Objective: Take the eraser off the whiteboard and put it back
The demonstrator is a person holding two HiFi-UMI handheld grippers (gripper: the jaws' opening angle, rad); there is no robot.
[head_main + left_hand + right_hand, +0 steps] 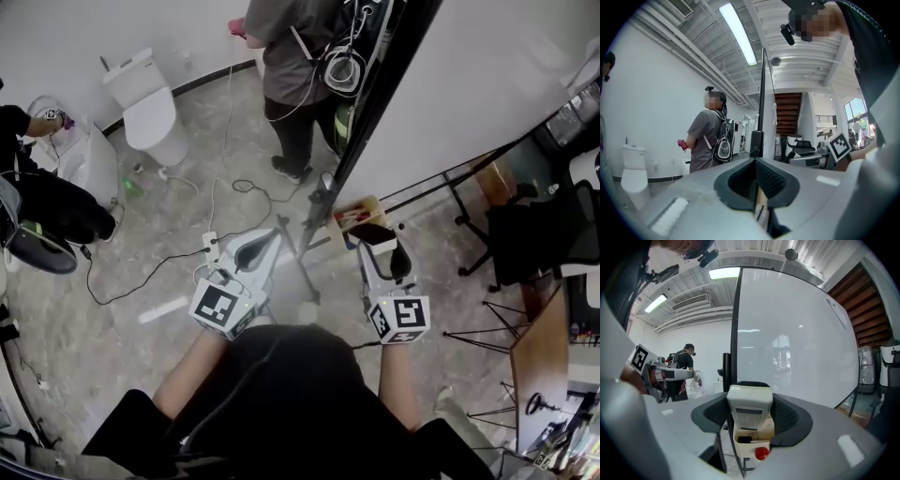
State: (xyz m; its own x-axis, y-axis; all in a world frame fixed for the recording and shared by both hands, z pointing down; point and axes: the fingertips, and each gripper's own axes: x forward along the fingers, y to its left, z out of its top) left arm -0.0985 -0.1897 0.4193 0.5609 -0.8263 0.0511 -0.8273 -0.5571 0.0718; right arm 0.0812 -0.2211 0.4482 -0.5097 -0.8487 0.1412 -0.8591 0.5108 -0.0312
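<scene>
The whiteboard (pixel 469 84) (pixel 797 333) stands just ahead, with its black edge post (pixel 375 112) running between my two grippers. My right gripper (pixel 378 246) (pixel 751 401) is shut on the eraser (pixel 373 234) (pixel 750 404), a pale block with black felt on its far side. The eraser hangs a little in front of the board, just above a small wooden tray (pixel 352 217) (pixel 746 444) that holds a red-capped marker (pixel 761 453). Left of the post my left gripper (pixel 267 246) (pixel 756 174) is shut with nothing in it. It points level past the board's edge.
A person in a grey shirt with a backpack (pixel 291 66) (pixel 710 136) stands beyond the board's edge. A toilet (pixel 150 98) sits far left beside another seated person (pixel 37 187). Cables (pixel 225 202) trail over the floor. A black office chair (pixel 544 225) and a wooden table (pixel 539 366) stand at right.
</scene>
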